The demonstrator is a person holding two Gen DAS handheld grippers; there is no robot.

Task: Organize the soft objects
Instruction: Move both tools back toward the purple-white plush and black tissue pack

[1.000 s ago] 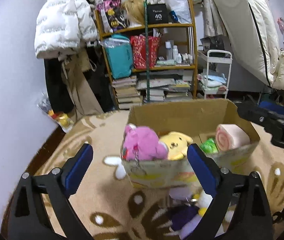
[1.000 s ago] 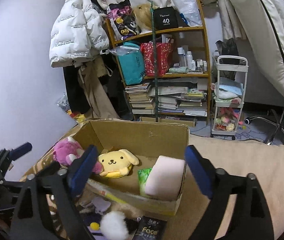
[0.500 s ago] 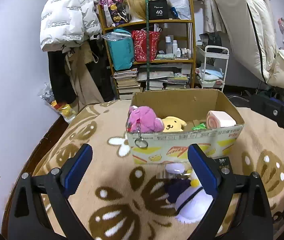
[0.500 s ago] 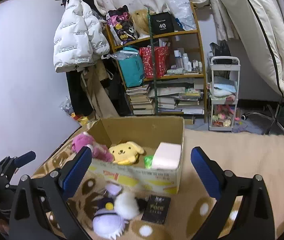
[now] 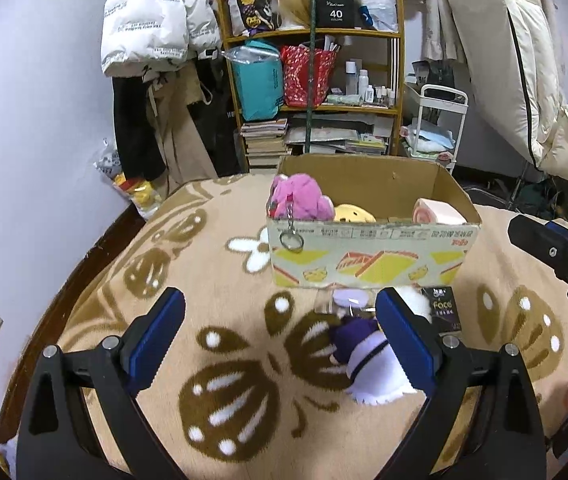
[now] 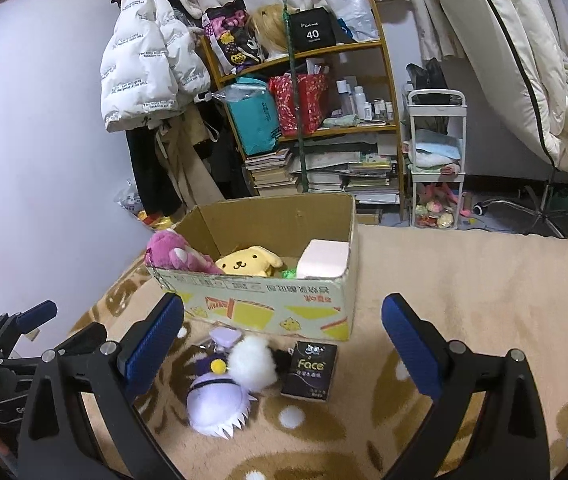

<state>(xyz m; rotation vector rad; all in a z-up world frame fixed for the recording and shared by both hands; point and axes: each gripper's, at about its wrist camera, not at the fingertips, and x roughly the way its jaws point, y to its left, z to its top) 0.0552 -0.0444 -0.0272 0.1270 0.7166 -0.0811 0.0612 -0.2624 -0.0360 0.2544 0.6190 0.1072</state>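
A cardboard box stands on the patterned rug. It holds a pink plush, a yellow dog plush and a pink roll cushion. In front of the box lie a purple-and-white plush, a white fluffy ball and a black "Face" packet. My left gripper is open and empty above the rug, its right finger beside the purple plush. My right gripper is open and empty above the floor items.
A cluttered wooden shelf with books and bags stands behind the box. A white trolley is at its right. Jackets hang on the left wall. A rolled mattress leans at the right.
Both grippers have pulled back and up from the box. The box looks smaller, and the purple plush, fluffy ball and black packet have come into fuller view.
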